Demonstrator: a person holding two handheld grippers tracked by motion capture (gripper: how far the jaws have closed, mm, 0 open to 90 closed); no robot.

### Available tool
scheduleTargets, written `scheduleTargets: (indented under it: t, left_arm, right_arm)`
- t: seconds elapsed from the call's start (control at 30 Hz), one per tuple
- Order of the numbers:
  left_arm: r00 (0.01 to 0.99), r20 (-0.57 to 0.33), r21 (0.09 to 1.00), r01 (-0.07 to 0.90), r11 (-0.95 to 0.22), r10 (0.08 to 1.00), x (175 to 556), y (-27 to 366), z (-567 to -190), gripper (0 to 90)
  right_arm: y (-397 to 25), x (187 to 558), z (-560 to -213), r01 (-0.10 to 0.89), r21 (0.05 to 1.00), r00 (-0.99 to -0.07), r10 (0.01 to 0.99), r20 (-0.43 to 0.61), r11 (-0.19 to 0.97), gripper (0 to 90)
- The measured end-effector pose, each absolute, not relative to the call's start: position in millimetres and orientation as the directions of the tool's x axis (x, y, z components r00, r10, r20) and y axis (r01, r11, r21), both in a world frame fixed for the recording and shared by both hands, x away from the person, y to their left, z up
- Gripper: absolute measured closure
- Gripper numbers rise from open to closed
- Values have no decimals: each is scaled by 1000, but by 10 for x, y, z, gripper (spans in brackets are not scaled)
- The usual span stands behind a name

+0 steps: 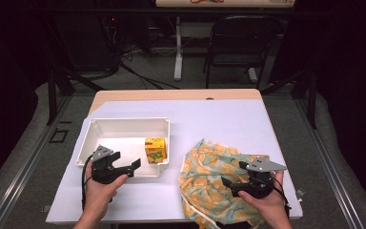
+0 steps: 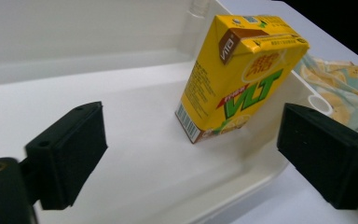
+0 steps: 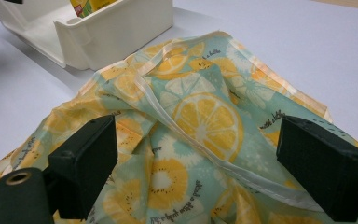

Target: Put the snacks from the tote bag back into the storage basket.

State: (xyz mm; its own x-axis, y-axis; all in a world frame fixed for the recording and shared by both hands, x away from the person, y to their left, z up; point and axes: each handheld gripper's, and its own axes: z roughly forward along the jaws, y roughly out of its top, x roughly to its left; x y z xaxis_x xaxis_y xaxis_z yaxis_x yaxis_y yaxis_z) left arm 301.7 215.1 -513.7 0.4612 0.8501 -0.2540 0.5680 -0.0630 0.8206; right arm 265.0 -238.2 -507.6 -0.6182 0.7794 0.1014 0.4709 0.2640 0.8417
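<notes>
A yellow drink carton (image 1: 155, 150) (image 2: 239, 77) stands tilted in the right end of a white plastic bin (image 1: 124, 129) (image 2: 98, 70). My left gripper (image 1: 127, 168) (image 2: 193, 158) hovers at the bin's near rim, open, its jaws either side of the carton but short of it. A crumpled bag of teal cloth with a lemon-slice print (image 1: 209, 171) (image 3: 200, 121) lies on the table's right half. My right gripper (image 1: 231, 183) (image 3: 196, 172) sits over the cloth, open, jaws wide apart with nothing gripped. The bin's corner (image 3: 112, 28) shows beyond the cloth.
The table (image 1: 219, 119) is covered in a pale sheet, with bare room at the back and between bin and cloth. A dark folding chair (image 1: 240, 43) and a white table leg (image 1: 177, 52) stand on the floor beyond the far edge.
</notes>
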Motion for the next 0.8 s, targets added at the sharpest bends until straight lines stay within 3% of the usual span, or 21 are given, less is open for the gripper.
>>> scheduleTargets:
  t: [0.1,0.47,0.8]
  left_arm:
    - [499,-253,836,544,-72,829,2928,2233,-5143,0]
    - [497,-245,862,504,-47,833,2590,2490,-5220,1]
    - [488,-224,866,497,-58,844,2594,2528,-5241,1]
  right_arm:
    - [-2385,2652,-5077,473,841,-617,780,104,263,119]
    - [-2397,2658,-5084,473,840,-616,781,101,265,120]
    - [-2410,2686,-5120,473,833,-626,775,86,289,94]
